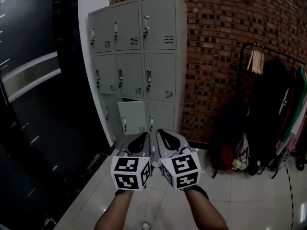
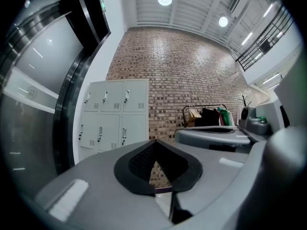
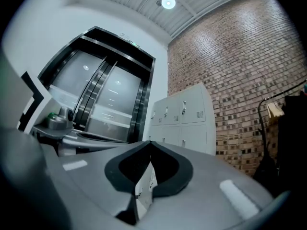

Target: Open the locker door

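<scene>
A grey locker cabinet (image 1: 136, 61) with three rows of three doors stands against the brick wall. It also shows in the left gripper view as the cabinet (image 2: 115, 119) and in the right gripper view as the cabinet (image 3: 184, 121). The bottom middle door (image 1: 132, 117) looks ajar, with a dark gap above it. My left gripper (image 1: 144, 135) and right gripper (image 1: 160, 132) are held side by side, well short of the lockers. Both are shut with nothing between their jaws, as the left gripper (image 2: 154, 143) and the right gripper (image 3: 149, 143) show in their own views.
A dark clothes rack (image 1: 276, 114) hung with garments and bags stands at the right against the brick wall (image 1: 225, 42). Dark glossy lift doors (image 1: 38, 104) fill the left side. The floor (image 1: 249, 200) is pale tile.
</scene>
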